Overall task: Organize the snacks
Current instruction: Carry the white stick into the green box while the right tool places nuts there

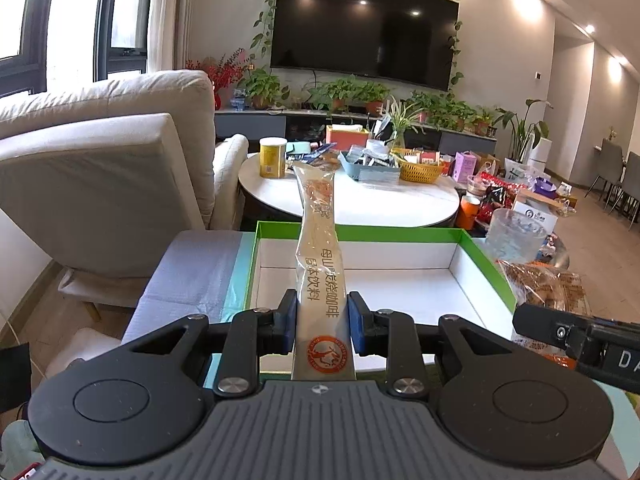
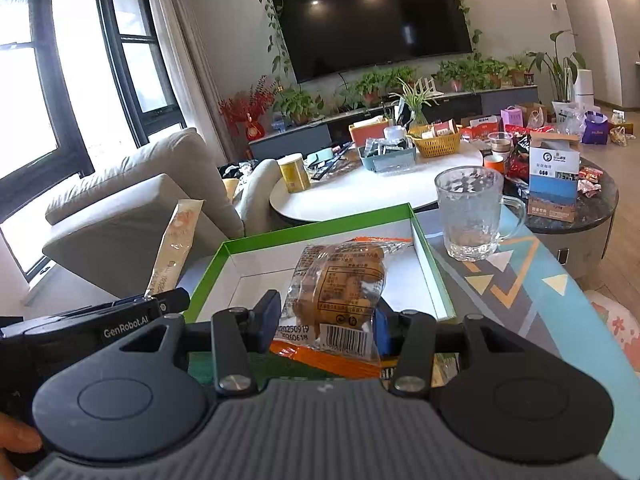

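Sachet (image 1: 320,280) base hidden behind gripper body; snack bag (image 2: 340,292) covers right finger pad; distant package labels on round table (image 2: 352,196) too small to read.

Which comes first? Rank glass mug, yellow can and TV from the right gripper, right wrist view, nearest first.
1. Glass mug, ahead and to the right of the right gripper.
2. Yellow can, on the white table's left edge.
3. TV, on the far wall.

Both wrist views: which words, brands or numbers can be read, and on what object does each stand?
"GenRobot.AI": side of the left gripper.
"DA", cut off: side of the right gripper.
"固体饮料", above it partly legible coffee wording: stick sachet in the left gripper.
"20250919": pastry packet in the right gripper; its small print is unreadable.
Blue-white box: too blurred.
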A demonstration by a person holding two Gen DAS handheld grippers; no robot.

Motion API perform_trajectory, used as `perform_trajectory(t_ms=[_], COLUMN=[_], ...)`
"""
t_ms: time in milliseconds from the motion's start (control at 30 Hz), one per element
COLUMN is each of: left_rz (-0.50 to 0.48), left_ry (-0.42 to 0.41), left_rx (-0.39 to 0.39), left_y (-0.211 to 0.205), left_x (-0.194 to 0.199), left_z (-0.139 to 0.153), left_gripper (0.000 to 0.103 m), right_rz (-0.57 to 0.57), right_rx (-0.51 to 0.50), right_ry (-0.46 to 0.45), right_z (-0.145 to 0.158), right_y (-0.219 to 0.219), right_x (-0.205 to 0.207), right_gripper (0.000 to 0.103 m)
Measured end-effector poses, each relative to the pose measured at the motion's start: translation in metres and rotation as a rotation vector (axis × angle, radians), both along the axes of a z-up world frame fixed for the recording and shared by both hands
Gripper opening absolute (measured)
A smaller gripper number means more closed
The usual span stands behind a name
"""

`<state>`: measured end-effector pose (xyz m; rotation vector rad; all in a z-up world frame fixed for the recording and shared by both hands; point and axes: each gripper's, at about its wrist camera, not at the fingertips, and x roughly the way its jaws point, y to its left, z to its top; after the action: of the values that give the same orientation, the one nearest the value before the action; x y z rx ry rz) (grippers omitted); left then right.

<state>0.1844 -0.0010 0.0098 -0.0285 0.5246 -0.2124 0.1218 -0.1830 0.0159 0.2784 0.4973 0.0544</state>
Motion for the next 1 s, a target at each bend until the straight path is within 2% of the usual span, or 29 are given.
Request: perform_trajectory(t_ms=[500,867,1000], left_rz=[0.02,-0.014,-0.028], left_ry=[0.072,0.108,0.136], left_rx=[0.027,0.049,0.049], left_y=[0.0,-0.007,-0.008], left_x=[0.054,0.061,0.06], left_z=[-0.032,-0.047,-0.051], left_gripper=[0.023,0.021,0.021], right_rz=[0.004,-0.009,0.0], right_rx=[-0.029,-0.048,-0.098], right_ry=[0.089,0.204,0.202], right_z=[-0.02,-0.046,-0.047], right_y=[0.01,0.016,0.022], right_x=[0.061,0.082,0.077], right_gripper=[0.043,0.043,0.044])
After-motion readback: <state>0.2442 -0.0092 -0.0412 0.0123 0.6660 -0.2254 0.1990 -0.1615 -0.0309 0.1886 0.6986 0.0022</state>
